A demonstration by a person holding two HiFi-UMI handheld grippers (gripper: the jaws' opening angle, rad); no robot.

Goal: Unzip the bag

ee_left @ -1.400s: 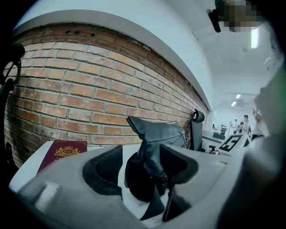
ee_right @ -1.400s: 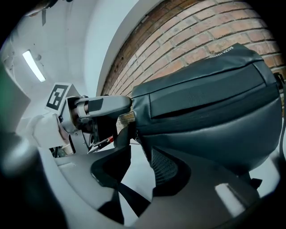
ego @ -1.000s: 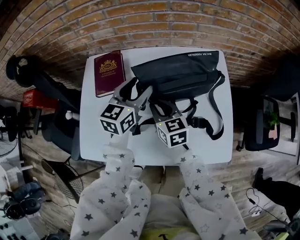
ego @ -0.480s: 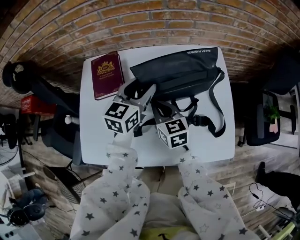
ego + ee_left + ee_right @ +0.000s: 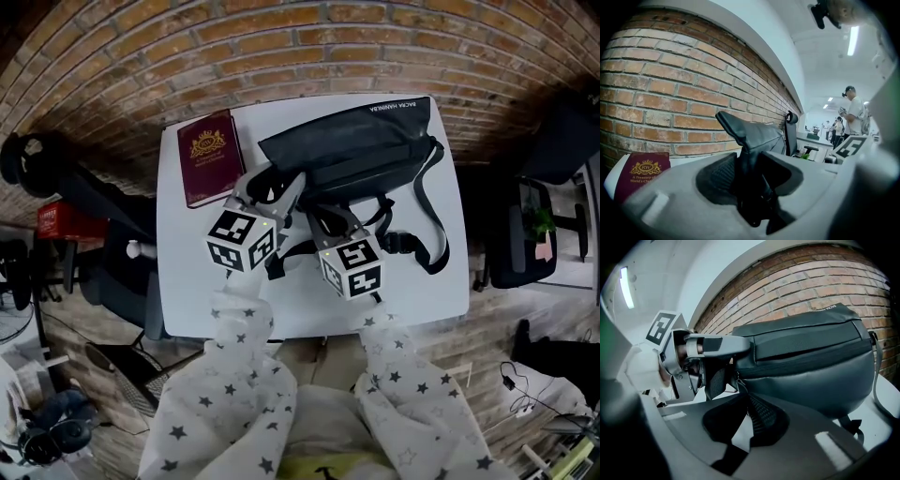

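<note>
A black bag (image 5: 356,150) lies across the far half of the white table (image 5: 422,291). My left gripper (image 5: 272,190) is at the bag's left end. In the left gripper view its jaws are closing, and the bag's corner (image 5: 750,136) stands pinched between the pads. My right gripper (image 5: 322,217) sits just right of it at the bag's front edge. In the right gripper view it (image 5: 746,404) is shut on the thin zipper pull (image 5: 738,380), which leads up to the bag (image 5: 811,357). The zipper line looks closed.
A maroon book (image 5: 206,155) lies at the table's far left corner, beside the left gripper. The bag's strap (image 5: 431,225) loops over the table's right side. A brick wall (image 5: 300,47) runs behind the table, and a chair (image 5: 534,234) stands to the right.
The left gripper's jaws have drawn in around the bag's left corner. The right gripper stays at the bag's front edge. The bag has not moved.
</note>
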